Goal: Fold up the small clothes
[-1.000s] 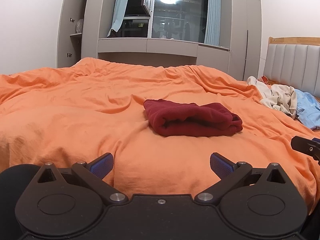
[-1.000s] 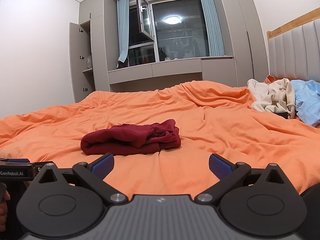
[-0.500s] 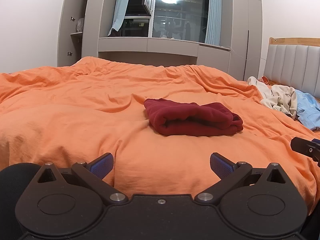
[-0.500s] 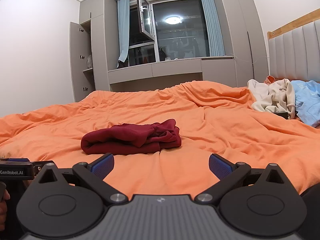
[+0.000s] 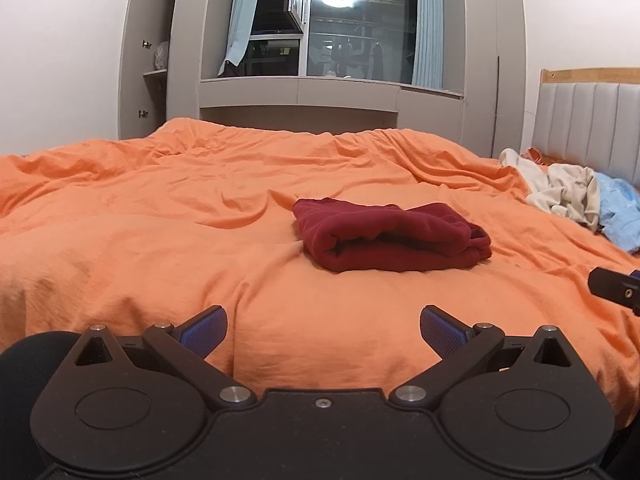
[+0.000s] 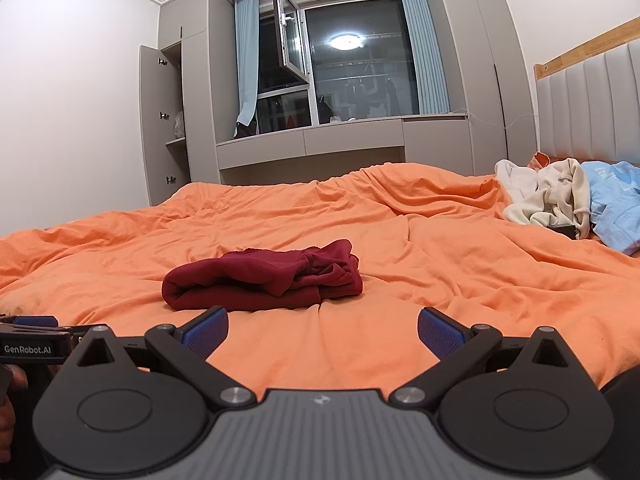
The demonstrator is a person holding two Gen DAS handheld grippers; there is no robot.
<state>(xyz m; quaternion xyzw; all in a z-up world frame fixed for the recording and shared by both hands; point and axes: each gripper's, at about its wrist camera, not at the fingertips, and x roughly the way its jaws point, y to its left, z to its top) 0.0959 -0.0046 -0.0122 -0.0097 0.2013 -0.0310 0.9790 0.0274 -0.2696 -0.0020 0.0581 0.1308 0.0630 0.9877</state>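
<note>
A dark red garment lies folded in a compact bundle on the orange duvet; it also shows in the right wrist view. My left gripper is open and empty, held back near the bed's front edge, short of the garment. My right gripper is open and empty too, just in front of the garment and a little to its right. The right gripper's tip shows at the right edge of the left wrist view. The left gripper shows at the left edge of the right wrist view.
A heap of cream clothes and a light blue garment lies at the far right by the padded headboard. Grey cabinets and a window stand beyond the bed. An open wardrobe is at the far left.
Both views have shifted slightly, the left wrist view drifting a little downward. The red garment has not moved and both grippers stay open.
</note>
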